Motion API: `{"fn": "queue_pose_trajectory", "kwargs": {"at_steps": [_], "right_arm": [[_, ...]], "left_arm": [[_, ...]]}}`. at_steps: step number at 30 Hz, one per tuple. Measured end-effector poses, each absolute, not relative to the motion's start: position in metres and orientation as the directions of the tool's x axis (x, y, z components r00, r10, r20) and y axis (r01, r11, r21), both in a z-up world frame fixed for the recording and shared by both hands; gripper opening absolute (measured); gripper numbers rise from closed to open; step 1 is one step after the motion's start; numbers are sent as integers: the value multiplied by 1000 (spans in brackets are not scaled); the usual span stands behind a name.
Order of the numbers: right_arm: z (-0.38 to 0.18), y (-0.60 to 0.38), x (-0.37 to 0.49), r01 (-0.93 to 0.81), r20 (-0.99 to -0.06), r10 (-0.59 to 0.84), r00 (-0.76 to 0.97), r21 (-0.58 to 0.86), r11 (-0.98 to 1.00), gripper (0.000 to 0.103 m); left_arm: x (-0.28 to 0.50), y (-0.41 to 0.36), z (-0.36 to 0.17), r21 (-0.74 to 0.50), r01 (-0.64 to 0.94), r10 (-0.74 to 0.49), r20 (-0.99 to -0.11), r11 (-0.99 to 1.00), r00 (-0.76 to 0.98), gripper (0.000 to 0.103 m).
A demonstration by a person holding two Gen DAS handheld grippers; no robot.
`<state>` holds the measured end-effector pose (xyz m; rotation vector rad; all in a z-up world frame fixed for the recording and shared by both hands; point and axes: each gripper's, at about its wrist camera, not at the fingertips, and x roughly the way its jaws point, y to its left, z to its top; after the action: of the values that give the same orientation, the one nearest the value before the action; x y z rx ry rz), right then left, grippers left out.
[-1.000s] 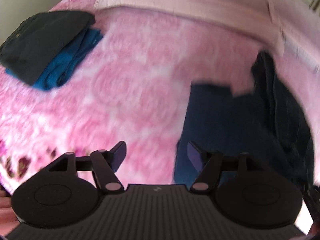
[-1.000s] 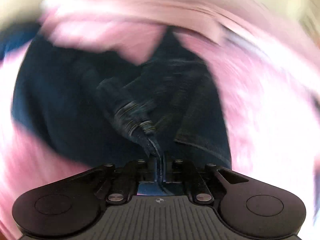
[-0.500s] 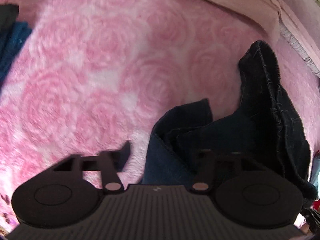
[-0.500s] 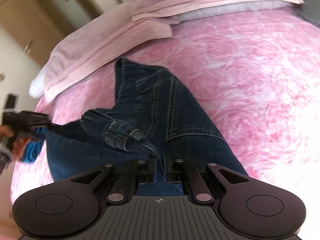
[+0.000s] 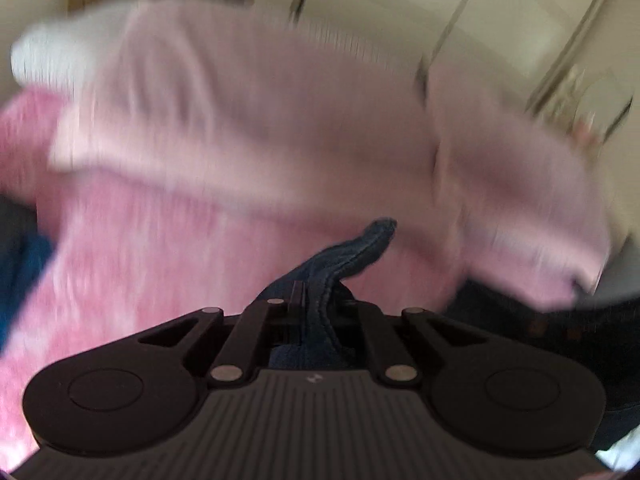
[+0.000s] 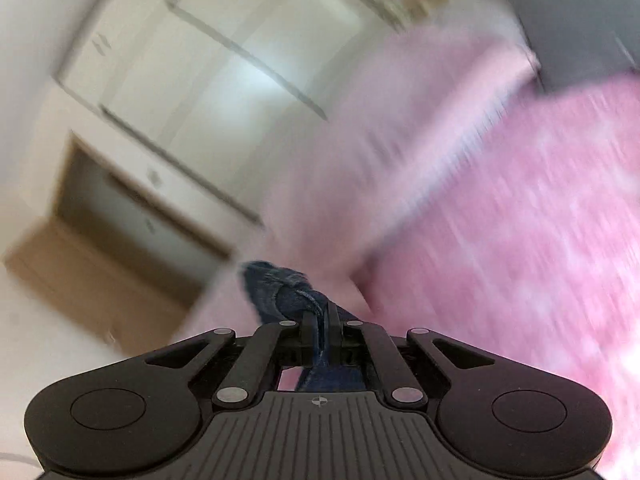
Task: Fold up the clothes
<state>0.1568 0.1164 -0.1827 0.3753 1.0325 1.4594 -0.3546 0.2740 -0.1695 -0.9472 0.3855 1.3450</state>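
Dark blue jeans are held by both grippers above a pink rose-patterned bed. In the left wrist view my left gripper is shut on a seamed edge of the jeans, which sticks up past the fingers; more denim hangs at the lower right. In the right wrist view my right gripper is shut on another bunched edge of the jeans. Both views are tilted up and motion-blurred, so the rest of the jeans is hidden.
The pink blanket covers the bed, with pale pink pillows at its head. A blue and dark garment pile lies at the far left. Wardrobe doors and a grey headboard stand behind the bed.
My left gripper went from open over the bed to shut on the jeans' edge. Both grippers have lifted and tilted up; the views now show pillows and wardrobe instead of the spread jeans.
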Motion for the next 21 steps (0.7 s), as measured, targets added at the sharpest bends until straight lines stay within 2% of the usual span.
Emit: {"fn": "queue_pose_trajectory", "kwargs": {"at_steps": [5, 6, 7, 8, 9, 10, 11, 12, 13, 15, 18, 21], "right_arm": [[-124, 83, 186, -623, -93, 992, -80, 782, 23, 1], [-116, 69, 193, -615, -48, 997, -53, 789, 6, 1], [-120, 46, 200, -594, -42, 999, -6, 804, 30, 1], [-125, 22, 206, -570, -41, 998, 42, 819, 58, 1], [-135, 0, 209, -543, -76, 994, 83, 833, 110, 1], [-153, -22, 212, -513, -146, 983, 115, 839, 184, 1], [-174, -42, 214, -471, -242, 959, 146, 835, 283, 1], [-201, -62, 217, -398, -377, 910, 174, 818, 415, 3], [-228, -77, 218, -335, -497, 849, 180, 780, 528, 13], [-278, -108, 216, -233, -684, 708, 178, 669, 705, 26], [-323, -140, 211, -219, -796, 581, 169, 544, 810, 27], [-352, -144, 207, -238, -829, 546, 123, 510, 827, 27]], "left_arm": [[-362, 276, -87, -396, -917, 824, -536, -50, 186, 3], [-367, 264, -85, -408, -910, 837, -520, -67, 172, 4], [-372, 251, -91, -420, -903, 833, -528, -88, 165, 7], [-377, 238, -99, -431, -895, 828, -538, -110, 157, 14], [-381, 224, -122, -421, -892, 792, -596, -166, 135, 20], [-385, 211, -144, -408, -886, 750, -651, -221, 113, 32], [-390, 197, -167, -390, -879, 705, -704, -274, 92, 34], [-394, 183, -190, -368, -871, 655, -752, -326, 73, 31], [-398, 170, -212, -343, -861, 601, -797, -376, 55, 26], [-406, 145, -250, -282, -837, 497, -868, -469, 14, 26], [-402, 129, -272, -268, -840, 470, -882, -472, 18, 27], [-398, 113, -294, -255, -843, 443, -896, -474, 22, 34]]}}
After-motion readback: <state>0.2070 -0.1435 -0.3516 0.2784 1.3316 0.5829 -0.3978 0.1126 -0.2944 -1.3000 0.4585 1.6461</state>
